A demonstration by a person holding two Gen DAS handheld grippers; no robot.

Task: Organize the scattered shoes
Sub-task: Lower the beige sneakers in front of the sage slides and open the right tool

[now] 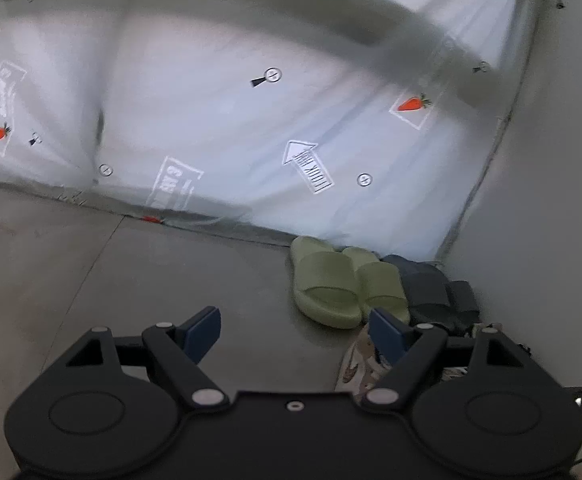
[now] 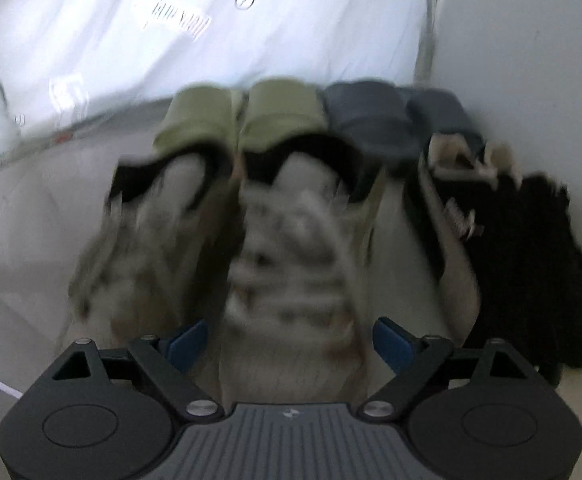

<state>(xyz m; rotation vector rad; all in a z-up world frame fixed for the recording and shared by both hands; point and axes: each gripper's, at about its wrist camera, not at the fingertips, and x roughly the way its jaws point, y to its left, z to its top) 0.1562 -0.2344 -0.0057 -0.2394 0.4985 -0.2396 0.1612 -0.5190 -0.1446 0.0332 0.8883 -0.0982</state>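
Pair placed: right gripper (image 2: 291, 344) jaws released around the sneaker (image 2: 291, 248), slides (image 2: 279, 120) at 12 o'clock. Left gripper (image 1: 295, 336) gapes empty — next, find any stray shoe.

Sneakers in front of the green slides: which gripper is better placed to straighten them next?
Probably the right gripper: open, directly over the nearer sneaker. The left gripper hangs open mostly over bare floor, sneakers only at its edge.
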